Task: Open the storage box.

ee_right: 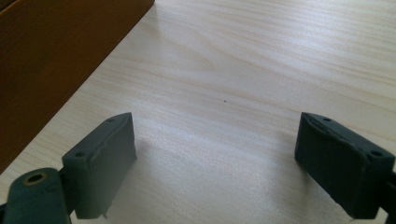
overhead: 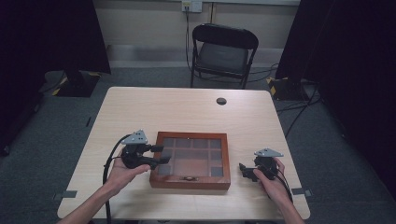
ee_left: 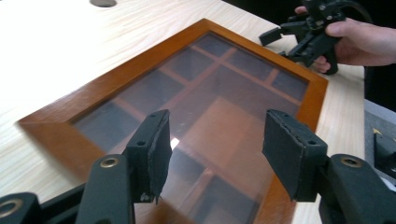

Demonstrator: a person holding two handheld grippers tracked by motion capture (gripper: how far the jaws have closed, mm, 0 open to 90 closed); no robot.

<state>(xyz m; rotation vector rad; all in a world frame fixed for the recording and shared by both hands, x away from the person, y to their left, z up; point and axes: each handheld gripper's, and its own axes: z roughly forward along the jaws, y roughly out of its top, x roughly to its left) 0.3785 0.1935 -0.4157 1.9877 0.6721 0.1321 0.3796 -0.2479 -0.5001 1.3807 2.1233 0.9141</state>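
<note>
A shallow wooden box [overhead: 191, 160] with a glass lid and inner compartments lies shut on the table's near middle. My left gripper [overhead: 161, 155] hovers at the box's left edge, open, jaws pointing over the glass [ee_left: 210, 107]. My right gripper [overhead: 243, 170] rests low on the table just right of the box, open, with nothing between its jaws; the box's side wall [ee_right: 56, 60] shows at its left. A small metal latch [overhead: 189, 178] sits on the box's front edge. The right gripper [ee_left: 299, 39] and its hand also appear beyond the box in the left gripper view.
The light wooden table [overhead: 187, 107] has a round cable hole [overhead: 221, 101] near its far edge. A black folding chair [overhead: 222, 51] stands behind the table. Dark curtains and cables flank the floor on both sides.
</note>
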